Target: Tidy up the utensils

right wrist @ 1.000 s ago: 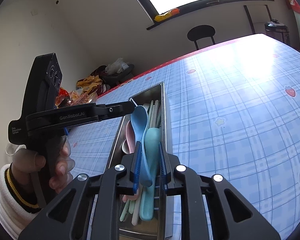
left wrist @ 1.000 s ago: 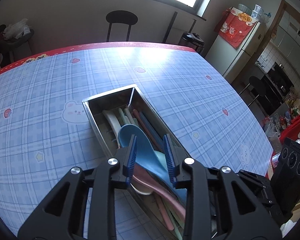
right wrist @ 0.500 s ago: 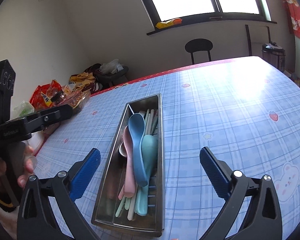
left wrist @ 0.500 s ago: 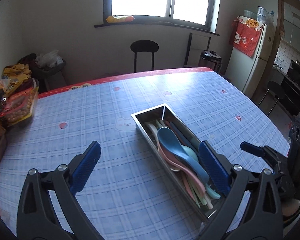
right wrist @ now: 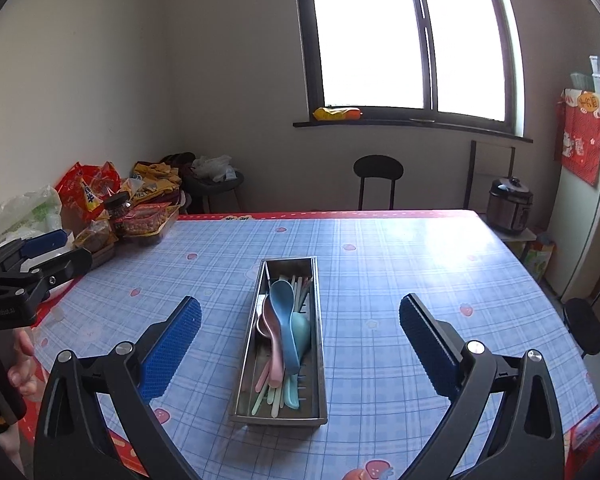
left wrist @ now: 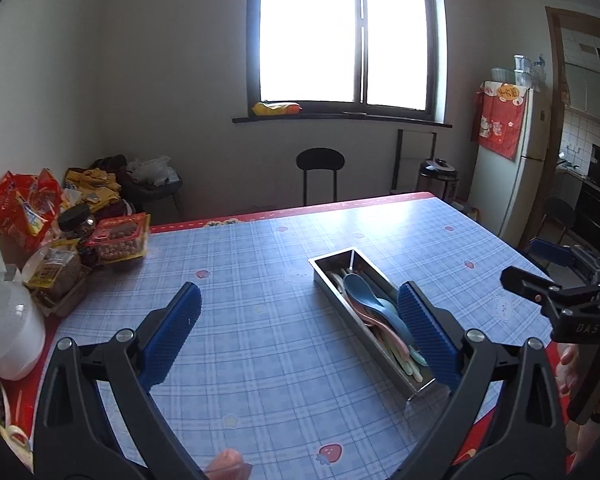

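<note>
Utensils (left wrist: 374, 312): plastic spoons, judged light, stiff, slick; grasp mid-handle. Left wrist: they lie inside steel tray (left wrist: 332, 280); left gripper (left wrist: 300, 330) spread wide, empty. Right wrist: utensils (right wrist: 286, 332) in tray (right wrist: 320, 340); right gripper (right wrist: 300, 332) fully apart, empty.

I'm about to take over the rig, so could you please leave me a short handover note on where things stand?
Left tool: open, empty, above the table.
Right tool: open, empty, above the tray.
Metal tray: mid-table, holding the blue spoon, pink spoon, teal spoon and pale sticks.
Done: no utensils visible loose on the table.
Left: check the table edges outside view for strays.
</note>
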Motion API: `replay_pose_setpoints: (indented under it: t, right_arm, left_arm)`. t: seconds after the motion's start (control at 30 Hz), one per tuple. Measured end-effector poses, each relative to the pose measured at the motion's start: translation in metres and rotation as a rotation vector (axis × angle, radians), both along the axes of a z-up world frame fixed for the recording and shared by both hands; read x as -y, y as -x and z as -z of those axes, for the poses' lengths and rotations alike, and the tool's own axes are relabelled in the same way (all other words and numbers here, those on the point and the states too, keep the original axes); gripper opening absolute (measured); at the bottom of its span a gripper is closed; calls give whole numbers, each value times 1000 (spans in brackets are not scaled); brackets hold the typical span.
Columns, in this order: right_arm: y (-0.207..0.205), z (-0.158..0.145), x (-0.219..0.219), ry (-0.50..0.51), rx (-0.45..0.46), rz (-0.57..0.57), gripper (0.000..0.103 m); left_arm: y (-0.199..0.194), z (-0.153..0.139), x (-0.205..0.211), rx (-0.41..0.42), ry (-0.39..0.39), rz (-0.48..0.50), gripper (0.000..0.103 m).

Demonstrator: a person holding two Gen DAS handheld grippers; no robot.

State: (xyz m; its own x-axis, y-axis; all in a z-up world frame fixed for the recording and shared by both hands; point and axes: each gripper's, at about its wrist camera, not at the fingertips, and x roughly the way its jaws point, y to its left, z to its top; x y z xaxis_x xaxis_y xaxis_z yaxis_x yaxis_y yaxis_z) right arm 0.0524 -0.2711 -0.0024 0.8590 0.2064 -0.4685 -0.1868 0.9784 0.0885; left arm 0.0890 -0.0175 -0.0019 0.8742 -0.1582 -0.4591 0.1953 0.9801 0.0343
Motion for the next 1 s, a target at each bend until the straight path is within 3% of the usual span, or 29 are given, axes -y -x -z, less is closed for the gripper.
replay_pose_setpoints:
  t: [0.07,0.37,1.0]
  right_arm:
    - [9,-6,-1,9,9,5,97]
    - [33,-17,-3,36,29,26,97]
    - [43,-19,6,41,35,65,97]
  left_arm:
    - [11,-3,0,35,-29,-34,97]
    - [42,-4,-17,54,13,-86,97]
    - [53,-7,-10,72,-44,-110,97]
